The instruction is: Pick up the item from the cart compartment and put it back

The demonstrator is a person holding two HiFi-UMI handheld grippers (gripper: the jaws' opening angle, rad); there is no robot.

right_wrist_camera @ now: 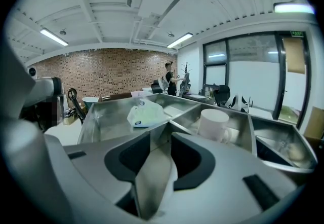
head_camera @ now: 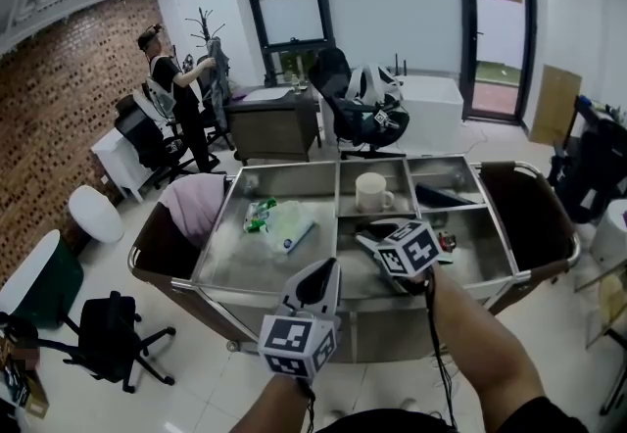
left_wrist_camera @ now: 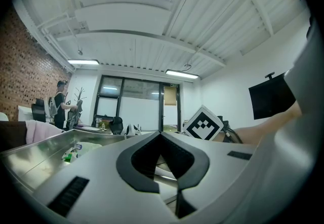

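Note:
The steel cart (head_camera: 245, 264) has several compartments. A white mug (head_camera: 372, 192) stands in the far middle one, and a clear plastic bag (head_camera: 284, 223) with green packets lies in the big left one. My right gripper (head_camera: 370, 233) hovers over the near right compartment. It is open with nothing between its jaws. In the right gripper view the mug (right_wrist_camera: 215, 124) is ahead right, the bag (right_wrist_camera: 144, 115) ahead left, and a cart divider shows through the gap of the right gripper (right_wrist_camera: 161, 139). My left gripper (head_camera: 328, 269) is held level at the cart's near edge, its tips together.
A dark flat item (head_camera: 441, 196) lies in the far right compartment and small bits (head_camera: 449, 243) lie by the right gripper. A pink cloth (head_camera: 196, 204) hangs on the cart's left end. A black chair (head_camera: 113, 328) stands at the near left. A person (head_camera: 171, 78) stands far back.

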